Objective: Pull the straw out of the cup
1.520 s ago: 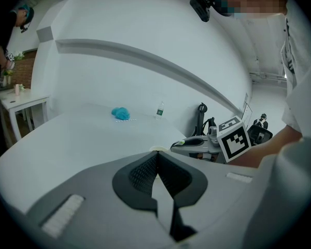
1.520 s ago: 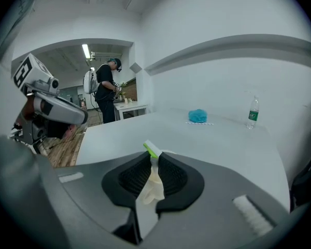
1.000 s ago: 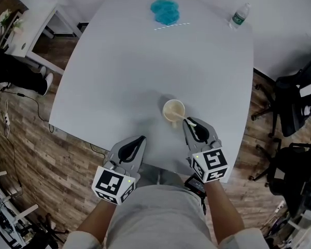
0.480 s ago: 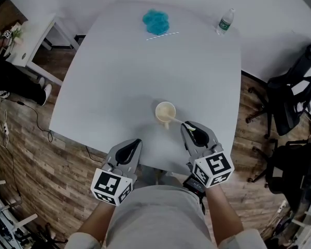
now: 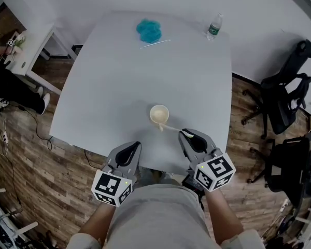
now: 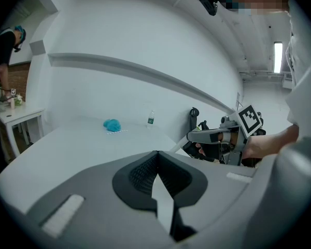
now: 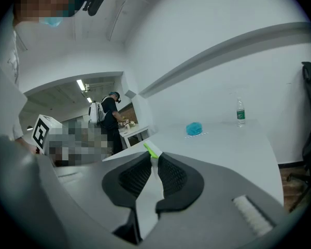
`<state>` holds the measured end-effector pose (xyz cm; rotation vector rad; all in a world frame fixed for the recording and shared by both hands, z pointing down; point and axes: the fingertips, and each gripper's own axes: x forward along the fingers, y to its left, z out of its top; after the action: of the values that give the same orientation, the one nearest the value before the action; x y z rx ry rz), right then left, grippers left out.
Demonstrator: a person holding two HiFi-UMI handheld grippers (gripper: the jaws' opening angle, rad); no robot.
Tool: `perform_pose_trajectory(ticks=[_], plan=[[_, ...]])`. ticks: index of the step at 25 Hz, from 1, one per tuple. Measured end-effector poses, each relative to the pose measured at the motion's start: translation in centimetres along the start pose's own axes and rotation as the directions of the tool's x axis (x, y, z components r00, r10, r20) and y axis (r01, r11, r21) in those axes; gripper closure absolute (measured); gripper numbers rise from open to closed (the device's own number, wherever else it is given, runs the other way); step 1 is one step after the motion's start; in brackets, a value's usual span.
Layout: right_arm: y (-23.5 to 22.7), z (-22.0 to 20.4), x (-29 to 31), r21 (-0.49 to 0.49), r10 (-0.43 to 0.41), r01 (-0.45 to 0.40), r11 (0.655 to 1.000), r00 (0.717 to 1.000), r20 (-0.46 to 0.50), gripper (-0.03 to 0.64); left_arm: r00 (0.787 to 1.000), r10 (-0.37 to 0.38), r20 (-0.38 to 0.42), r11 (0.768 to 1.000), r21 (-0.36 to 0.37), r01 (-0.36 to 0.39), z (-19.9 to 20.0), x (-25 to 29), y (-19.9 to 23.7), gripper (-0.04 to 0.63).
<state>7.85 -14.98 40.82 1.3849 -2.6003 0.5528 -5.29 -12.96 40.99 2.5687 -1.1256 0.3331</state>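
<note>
A cream cup stands on the white table near its front edge. A white straw with a green end slants from the cup's near rim back to my right gripper, which is shut on the straw's upper end. In the right gripper view the green tip pokes out above the closed pads. I cannot tell whether the straw's far end is still inside the cup. My left gripper is shut and holds nothing, hanging off the table's front edge, left of the cup.
At the table's far side lie a blue cloth, a second straw and a water bottle. Black office chairs stand to the right. A white side table and a person are at the left.
My right gripper has drawn back toward me and upward with the straw, so more of the straw shows outside the cup. The left gripper has lifted slightly. The cup stays put.
</note>
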Motion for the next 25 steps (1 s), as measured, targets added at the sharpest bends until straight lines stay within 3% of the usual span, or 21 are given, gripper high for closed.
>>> perform_pose_trajectory(ticks=[7, 25], plan=[[1.5, 0.5, -1.4, 0.010, 0.062, -0.062, 0.998, 0.998, 0.009, 0.572, 1.000, -0.005, 0.005, 1.000, 0.016, 0.005, 0.6, -0.6, -0.7, 0.575], [1.7, 0.9, -2.6, 0.022, 0.078, -0.078, 0.997, 0.997, 0.014, 0.572, 1.000, 0.011, 0.018, 1.000, 0.019, -0.011, 1.6, -1.0, -0.8, 0.575]])
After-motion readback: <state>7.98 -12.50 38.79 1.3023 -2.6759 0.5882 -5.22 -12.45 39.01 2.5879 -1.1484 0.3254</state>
